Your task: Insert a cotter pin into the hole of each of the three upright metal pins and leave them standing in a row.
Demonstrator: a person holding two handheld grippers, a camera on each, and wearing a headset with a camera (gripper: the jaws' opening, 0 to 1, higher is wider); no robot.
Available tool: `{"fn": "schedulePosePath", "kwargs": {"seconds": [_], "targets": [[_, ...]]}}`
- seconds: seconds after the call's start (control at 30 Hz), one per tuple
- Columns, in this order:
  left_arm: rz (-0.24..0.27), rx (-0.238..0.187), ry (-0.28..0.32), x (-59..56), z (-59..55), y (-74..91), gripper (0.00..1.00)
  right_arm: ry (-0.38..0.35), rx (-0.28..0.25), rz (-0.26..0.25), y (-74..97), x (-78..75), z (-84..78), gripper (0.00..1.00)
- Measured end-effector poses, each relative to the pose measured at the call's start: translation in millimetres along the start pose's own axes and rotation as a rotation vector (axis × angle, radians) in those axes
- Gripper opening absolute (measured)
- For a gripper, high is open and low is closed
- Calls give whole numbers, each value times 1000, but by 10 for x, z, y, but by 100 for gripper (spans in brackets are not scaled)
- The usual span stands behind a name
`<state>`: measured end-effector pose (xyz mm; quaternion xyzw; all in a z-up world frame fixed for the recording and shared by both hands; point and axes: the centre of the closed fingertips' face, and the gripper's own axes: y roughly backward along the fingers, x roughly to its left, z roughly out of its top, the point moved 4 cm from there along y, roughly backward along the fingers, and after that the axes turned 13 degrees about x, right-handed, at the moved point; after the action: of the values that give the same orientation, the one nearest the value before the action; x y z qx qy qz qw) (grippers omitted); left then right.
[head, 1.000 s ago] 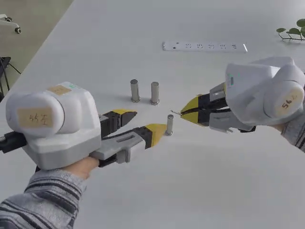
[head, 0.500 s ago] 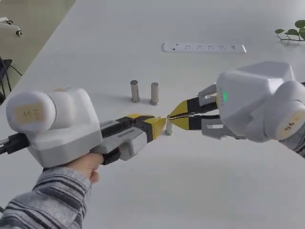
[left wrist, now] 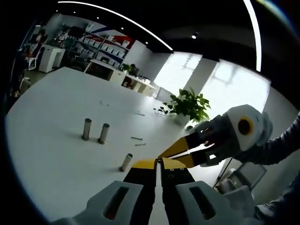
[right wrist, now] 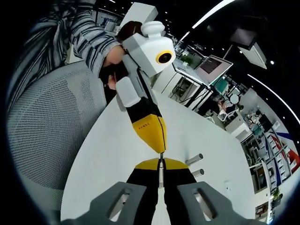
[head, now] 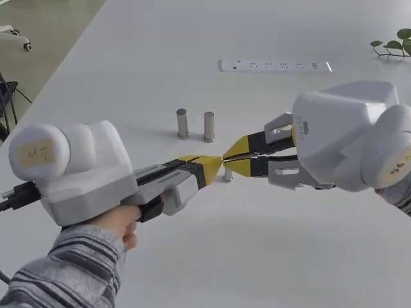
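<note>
A tan sticker on the back of the left gripper [head: 214,164] bears handwriting that cannot be read. A second sticker, on the right gripper [head: 230,158], shows digits that run off the edge of the head view, and a small green light glows on that gripper's casing. In the right gripper view, small white print sits on the left gripper's black jaw, too fine to make out.

The 2 grippers meet tip to tip above the white table [head: 257,244]. The right gripper's jaws are pressed together on a thin cotter pin [right wrist: 161,165], and the left gripper's jaws are closed on its far end. Just below the tips stands the nearest metal pin [head: 228,175], upright and partly hidden. The other 2 metal pins [head: 183,123] [head: 209,126] stand upright side by side further back. 2 spare cotter pins [left wrist: 138,141] lie flat beyond them, and a power strip [head: 275,65] and a potted plant [head: 392,42] lie at the far side.

1.0 s ago the left gripper's jaws were spread beside the nearest metal pin, and the right gripper held the cotter pin apart from them. 0.5 s ago the tips had already met. All 3 metal pins stand where they stood.
</note>
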<state>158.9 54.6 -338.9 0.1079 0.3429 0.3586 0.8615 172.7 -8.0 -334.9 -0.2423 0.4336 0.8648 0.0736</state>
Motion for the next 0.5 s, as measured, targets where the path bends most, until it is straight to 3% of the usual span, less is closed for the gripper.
{"fn": "schedulePosePath", "kwargs": {"seconds": [0.17,0.5], "targets": [[6,17,-68,-33,-18,-5,0,-57,4,28,5,19,-11,0],[49,125,-359,-74,-117,-26,0,-173,-1,91,12,95,-108,4]]}}
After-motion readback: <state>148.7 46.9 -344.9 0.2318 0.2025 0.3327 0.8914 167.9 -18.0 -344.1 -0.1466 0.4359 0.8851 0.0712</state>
